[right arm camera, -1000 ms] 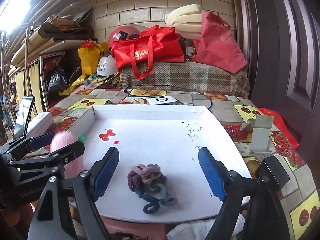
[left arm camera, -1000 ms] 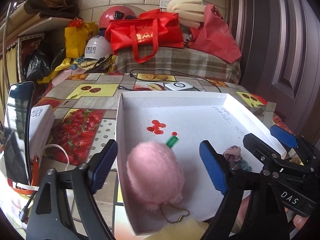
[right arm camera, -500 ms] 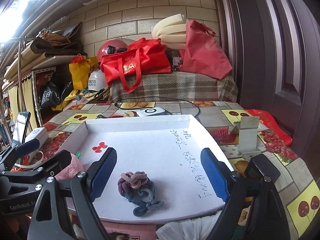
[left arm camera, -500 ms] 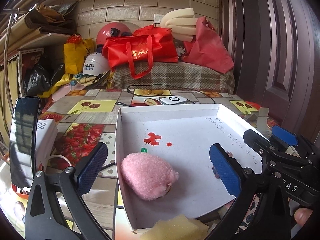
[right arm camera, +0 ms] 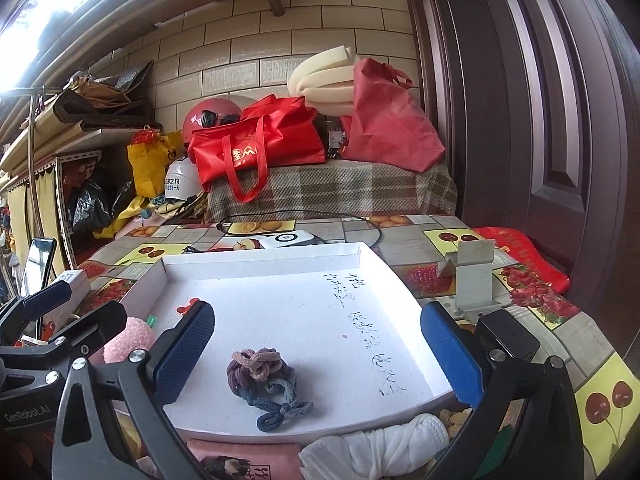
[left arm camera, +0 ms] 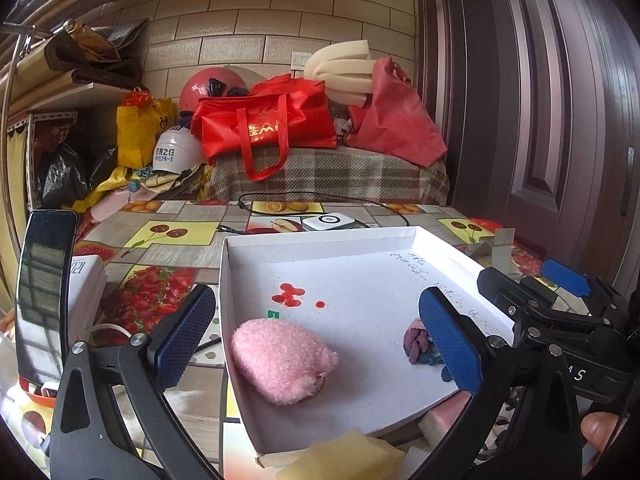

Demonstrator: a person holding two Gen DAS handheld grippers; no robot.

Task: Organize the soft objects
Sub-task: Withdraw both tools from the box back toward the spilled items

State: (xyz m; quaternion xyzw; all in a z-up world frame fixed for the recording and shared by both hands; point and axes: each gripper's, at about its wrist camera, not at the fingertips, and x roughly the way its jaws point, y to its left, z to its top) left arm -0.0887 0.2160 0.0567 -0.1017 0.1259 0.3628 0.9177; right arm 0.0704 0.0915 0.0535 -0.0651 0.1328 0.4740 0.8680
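A pink fluffy pouch (left arm camera: 282,360) lies in the near left of a shallow white tray (left arm camera: 320,236); it also shows in the right wrist view (right arm camera: 128,338). A knotted bundle of hair ties (right arm camera: 266,380) lies in the tray's (right arm camera: 260,254) near middle; it shows partly behind my finger in the left wrist view (left arm camera: 416,338). My left gripper (left arm camera: 318,346) is open and empty, held above the pouch. My right gripper (right arm camera: 318,356) is open and empty, above the hair ties. A yellow sponge (left arm camera: 344,458), a white rolled cloth (right arm camera: 376,446) and a pink item (right arm camera: 240,458) lie before the tray.
The tray sits on a fruit-print table (left arm camera: 172,236). A phone on a stand (left arm camera: 44,292) and a white box (left arm camera: 86,296) are at the left. A white device with a black cable (left arm camera: 328,222) lies behind the tray. A metal bracket (right arm camera: 474,280) stands at the right. Bags and helmets (left arm camera: 260,128) pile up behind.
Both grippers have pulled back and risen from the tray. The left gripper has opened wider, and the pink pouch, upright a second ago, now lies flat in the tray.
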